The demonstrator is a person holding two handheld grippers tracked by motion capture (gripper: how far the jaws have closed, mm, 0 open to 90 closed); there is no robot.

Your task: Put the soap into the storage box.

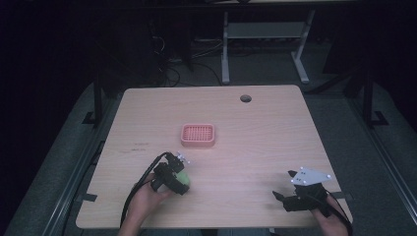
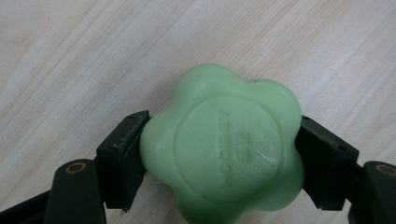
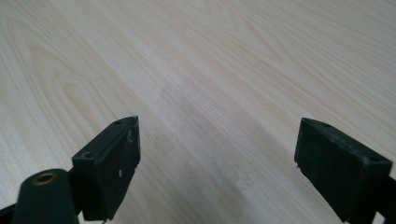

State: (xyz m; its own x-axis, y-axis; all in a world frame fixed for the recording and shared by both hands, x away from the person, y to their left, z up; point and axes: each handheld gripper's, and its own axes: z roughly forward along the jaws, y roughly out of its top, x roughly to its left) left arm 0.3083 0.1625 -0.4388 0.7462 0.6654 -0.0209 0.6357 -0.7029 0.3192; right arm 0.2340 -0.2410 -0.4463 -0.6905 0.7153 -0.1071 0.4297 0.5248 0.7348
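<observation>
A pale green flower-shaped soap (image 2: 224, 147) with raised lettering is clamped between the two black jaws of my left gripper (image 2: 222, 156). In the high view that left gripper (image 1: 179, 179) sits over the front left of the wooden table (image 1: 255, 147), pointing down, with the green soap (image 1: 183, 177) showing under it. A pink slotted soap dish (image 1: 198, 135) lies on the table behind it, apart from the gripper. My right gripper (image 1: 285, 184) rests near the front right edge, its jaws wide apart over bare wood (image 3: 215, 154).
A round cable hole (image 1: 245, 98) is set in the table's far edge. Beyond the table stand the white legs of another desk (image 1: 225, 49) on a dark floor with cables.
</observation>
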